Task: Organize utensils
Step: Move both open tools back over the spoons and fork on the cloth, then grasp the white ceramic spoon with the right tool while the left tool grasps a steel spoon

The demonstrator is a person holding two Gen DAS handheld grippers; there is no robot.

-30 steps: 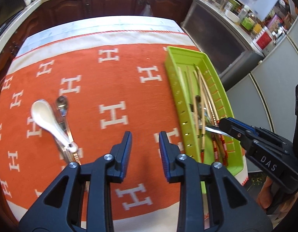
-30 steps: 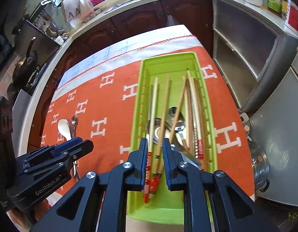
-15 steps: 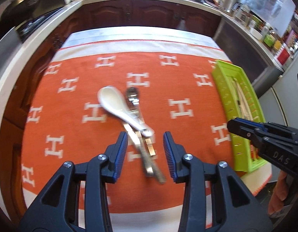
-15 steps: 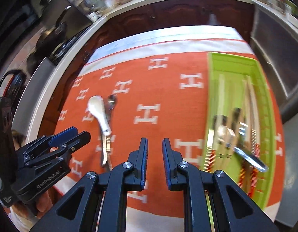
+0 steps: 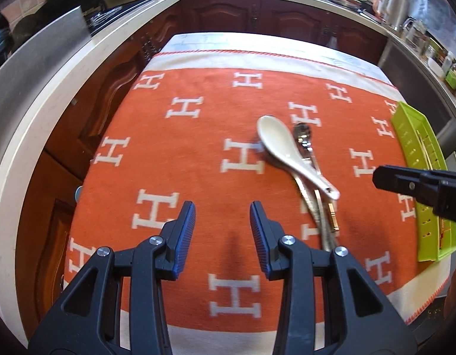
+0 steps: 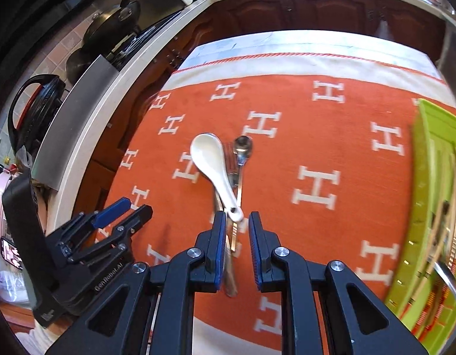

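Observation:
A white ceramic spoon [image 5: 287,151] [image 6: 214,167] lies on the orange cloth across a metal spoon [image 5: 303,136] [image 6: 242,151] and other metal utensils [image 5: 319,222]. My right gripper [image 6: 237,236] is open and empty, above the handle ends of this pile; it also shows in the left wrist view [image 5: 420,186]. My left gripper [image 5: 222,227] is open and empty over bare cloth left of the pile; it also shows in the right wrist view [image 6: 121,216]. The green tray [image 5: 417,148] [image 6: 426,159] at the right holds chopsticks and metal utensils.
The orange cloth with white H marks [image 5: 198,153] covers the table. A light counter [image 5: 35,112] with dark wood cabinets runs along the left and back. Pots and a stove [image 6: 115,29] stand at the far left.
Both grippers moved left, away from the green tray. The right gripper now hovers over the utensil pile and has opened a little wider. The left gripper passed left of the pile.

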